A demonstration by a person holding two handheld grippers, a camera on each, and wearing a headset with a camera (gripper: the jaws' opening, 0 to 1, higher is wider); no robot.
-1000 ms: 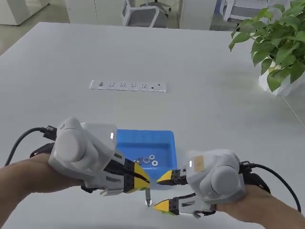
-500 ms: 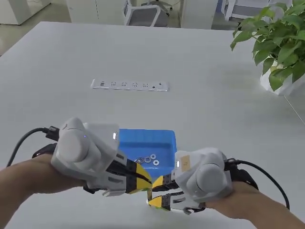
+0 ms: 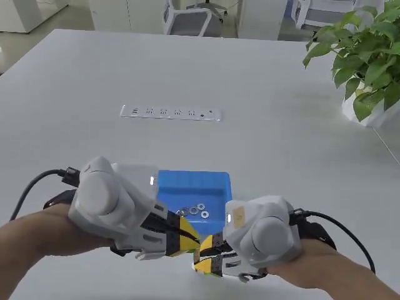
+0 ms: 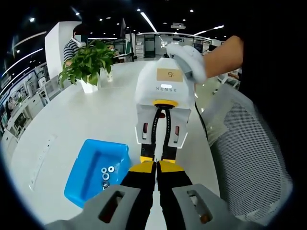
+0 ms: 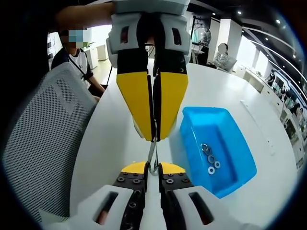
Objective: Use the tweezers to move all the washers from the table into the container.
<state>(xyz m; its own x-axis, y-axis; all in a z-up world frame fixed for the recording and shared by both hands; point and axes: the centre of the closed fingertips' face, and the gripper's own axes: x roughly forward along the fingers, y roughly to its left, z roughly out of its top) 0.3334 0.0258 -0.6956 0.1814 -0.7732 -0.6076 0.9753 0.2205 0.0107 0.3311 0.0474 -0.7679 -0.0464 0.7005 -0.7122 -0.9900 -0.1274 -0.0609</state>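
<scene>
Tweezers [image 5: 153,154] are held clamped in the closed yellow jaws of the left tool [image 5: 153,138] at centre of the right gripper view; their tip is pinched by the right tool [image 5: 152,168], jaws almost touching. Several washers [image 5: 209,155] are seen in the blue container [image 5: 204,111], right of centre, on the counter [image 5: 108,143].

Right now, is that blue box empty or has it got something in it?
Not empty. A few small metal washers lie on the floor of the blue container, close together.

The white table [image 3: 281,125] bears a blue container [image 3: 194,180], power strip [image 3: 170,113], potted plant [image 3: 365,56].
</scene>
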